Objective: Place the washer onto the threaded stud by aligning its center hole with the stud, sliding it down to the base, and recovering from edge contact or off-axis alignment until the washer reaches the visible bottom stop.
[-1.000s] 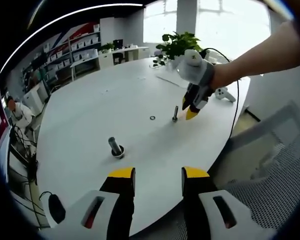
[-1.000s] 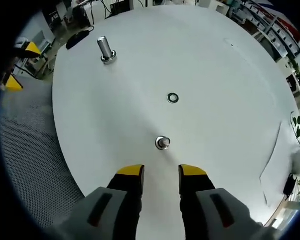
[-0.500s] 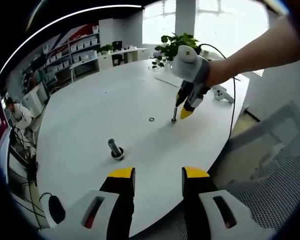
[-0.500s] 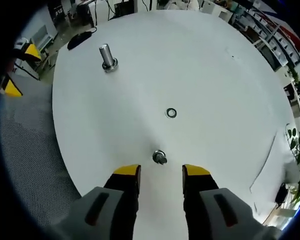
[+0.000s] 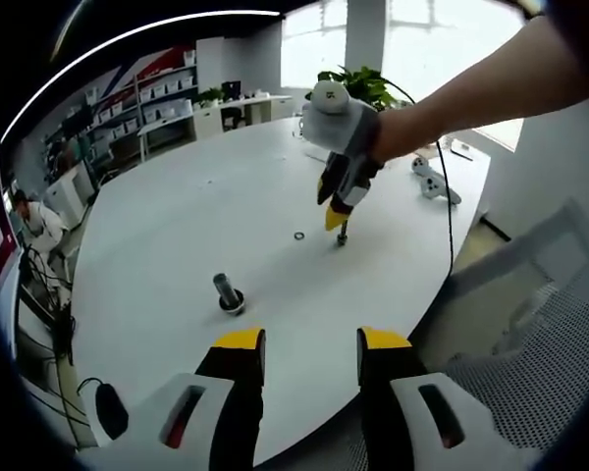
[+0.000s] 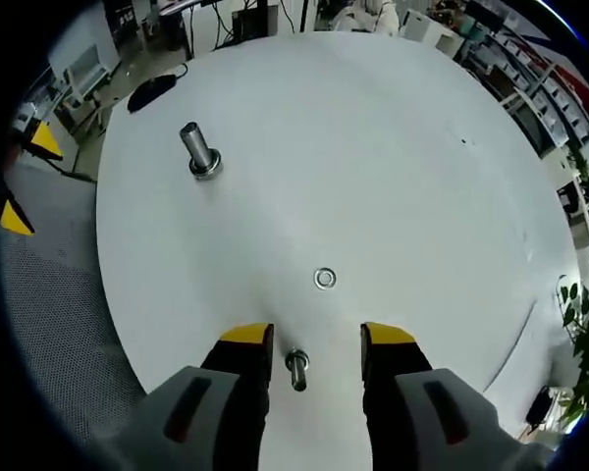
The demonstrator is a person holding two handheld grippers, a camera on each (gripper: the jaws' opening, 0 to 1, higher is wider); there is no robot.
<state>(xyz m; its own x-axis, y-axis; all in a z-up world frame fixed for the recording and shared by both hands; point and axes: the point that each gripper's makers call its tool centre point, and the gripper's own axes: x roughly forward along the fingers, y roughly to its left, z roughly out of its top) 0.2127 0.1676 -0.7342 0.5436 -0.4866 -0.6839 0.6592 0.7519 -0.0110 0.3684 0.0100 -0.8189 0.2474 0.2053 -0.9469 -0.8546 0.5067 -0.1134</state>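
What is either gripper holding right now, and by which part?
Nothing is held. The right gripper is open, its jaws either side of the small stud. The left gripper is open and empty.

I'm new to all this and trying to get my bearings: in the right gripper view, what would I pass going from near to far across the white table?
Small threaded stud between the gripper's yellow-tipped fingers → washer lying flat → larger bolt standing upright → black mouse near the far edge.

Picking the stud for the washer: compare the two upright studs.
The far stud is thicker with a wide collar; the near stud is thin. The near one stands between the right tool's open jaws; the far one stands alone. Both stand upright on the white table.
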